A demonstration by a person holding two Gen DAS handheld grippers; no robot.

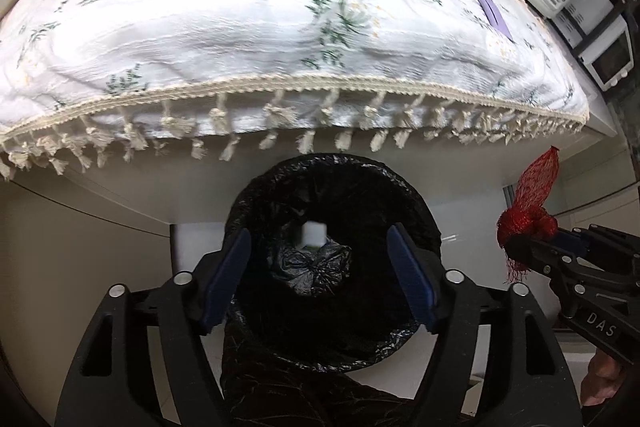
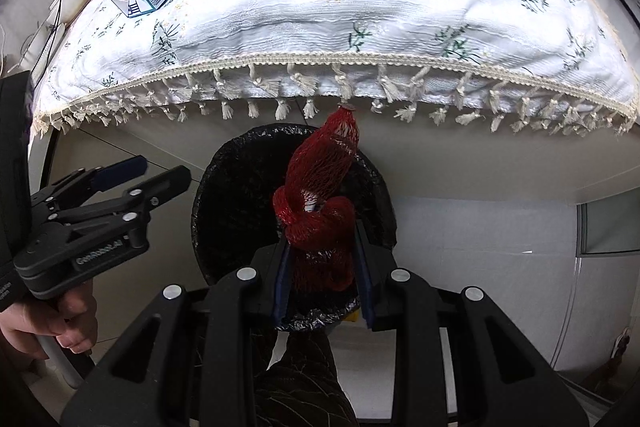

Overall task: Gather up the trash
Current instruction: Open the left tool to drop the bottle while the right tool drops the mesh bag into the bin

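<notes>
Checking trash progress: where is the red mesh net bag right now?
The red mesh net bag is clamped in the right claw, hanging over the black-lined trash bin just below the tablecloth's fringed edge.

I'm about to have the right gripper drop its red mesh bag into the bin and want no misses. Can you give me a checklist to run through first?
1. Right gripper shut on the crumpled red mesh net bag: ok.
2. Bag above the mouth of the round bin lined with a black plastic bag: ok in the right wrist view, over its near half; exact height cannot tell.
3. Left gripper open and empty: ok; a small white piece is already inside the bin.
4. Left gripper out of the drop path: cannot tell; it hangs over the bin too.
5. Net free of the tasselled fringe of the white floral tablecloth: cannot tell; its tip appears right below the tassels.
</notes>
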